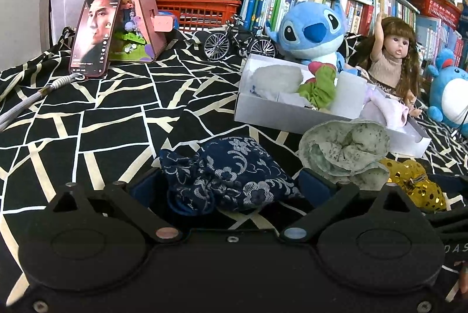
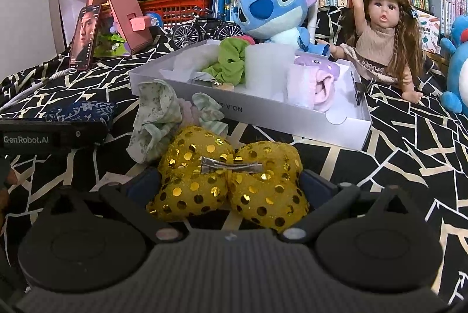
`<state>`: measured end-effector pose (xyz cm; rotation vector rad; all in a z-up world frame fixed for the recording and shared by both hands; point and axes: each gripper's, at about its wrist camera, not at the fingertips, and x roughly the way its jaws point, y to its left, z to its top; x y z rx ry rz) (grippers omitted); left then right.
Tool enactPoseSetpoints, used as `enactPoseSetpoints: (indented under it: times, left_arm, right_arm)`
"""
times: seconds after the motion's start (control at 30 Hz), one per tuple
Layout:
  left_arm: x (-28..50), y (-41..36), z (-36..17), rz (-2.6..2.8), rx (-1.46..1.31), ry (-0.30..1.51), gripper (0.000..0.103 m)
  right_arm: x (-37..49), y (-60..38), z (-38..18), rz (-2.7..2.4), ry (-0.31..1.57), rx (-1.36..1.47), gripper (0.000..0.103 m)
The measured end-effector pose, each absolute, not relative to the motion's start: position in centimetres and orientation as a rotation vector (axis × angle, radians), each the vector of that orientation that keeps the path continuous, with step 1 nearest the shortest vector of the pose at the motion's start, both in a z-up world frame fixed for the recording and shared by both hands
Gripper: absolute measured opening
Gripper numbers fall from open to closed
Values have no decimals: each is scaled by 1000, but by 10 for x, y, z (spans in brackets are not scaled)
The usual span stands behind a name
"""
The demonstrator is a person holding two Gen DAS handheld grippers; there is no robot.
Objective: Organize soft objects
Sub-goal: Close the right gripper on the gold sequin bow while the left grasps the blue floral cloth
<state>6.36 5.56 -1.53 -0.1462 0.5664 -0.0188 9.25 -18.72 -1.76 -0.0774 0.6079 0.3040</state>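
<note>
A navy floral cloth scrunchie (image 1: pixel 234 175) lies on the black-and-white bedspread between the fingers of my left gripper (image 1: pixel 228 185). Its jaws stand wide, the pads at the cloth's edges without visibly squeezing it. A yellow sequined bow (image 2: pixel 228 184) with a metal clip lies between the fingers of my right gripper (image 2: pixel 229 187), which is also wide open. A pale green floral scrunchie (image 1: pixel 345 149) rests between the two objects, in front of a white box (image 2: pixel 263 111). The box holds a green scrunchie (image 2: pixel 231 61) and pink cloth (image 2: pixel 318 87).
Behind the box sit a blue plush (image 1: pixel 310 32), a doll (image 1: pixel 392 55) and a model bicycle (image 1: pixel 237 43). A phone (image 1: pixel 95 32) leans on a pink triangular house (image 1: pixel 134 5) at the back left. A cable (image 1: pixel 29 102) crosses the left. Bookshelves fill the back.
</note>
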Motion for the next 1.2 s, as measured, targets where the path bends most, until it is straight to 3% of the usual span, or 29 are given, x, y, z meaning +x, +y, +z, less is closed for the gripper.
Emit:
enactPoseSetpoints:
  times: [0.1, 0.23, 0.43, 0.57, 0.67, 0.83, 1.0, 1.03, 1.07, 1.17, 1.2]
  left_arm:
    - [62, 58, -14, -21, -154, 553, 75]
    - [59, 59, -11, -31, -142, 537, 58]
    - [57, 59, -3, -47, -134, 518, 43]
    - [59, 61, 2, -56, -158, 520, 39]
    - [60, 61, 5, -60, -163, 515, 38]
    - [60, 59, 13, -75, -167, 492, 37]
    - [61, 57, 23, -86, -162, 465, 37]
    - [62, 57, 25, -86, -163, 460, 37]
    - [63, 57, 26, -86, -166, 458, 37]
    - [64, 57, 31, -85, -172, 448, 37]
    - [64, 57, 32, -86, -171, 445, 37]
  right_arm:
    - [91, -188, -17, 305, 601, -75, 103]
    - [88, -190, -14, 307, 583, -55, 103]
    - [87, -192, -10, 308, 564, -14, 89]
    - [82, -193, -4, 301, 524, -14, 76]
    - [80, -193, 1, 270, 497, -26, 56]
    - [84, -200, 3, 276, 503, 12, 53]
    - [81, -200, 8, 274, 481, 11, 43]
    - [81, -200, 9, 277, 475, 11, 32]
    - [80, -201, 9, 275, 472, 15, 8]
    - [81, -202, 13, 272, 467, 28, 11]
    - [81, -203, 14, 268, 463, 36, 20]
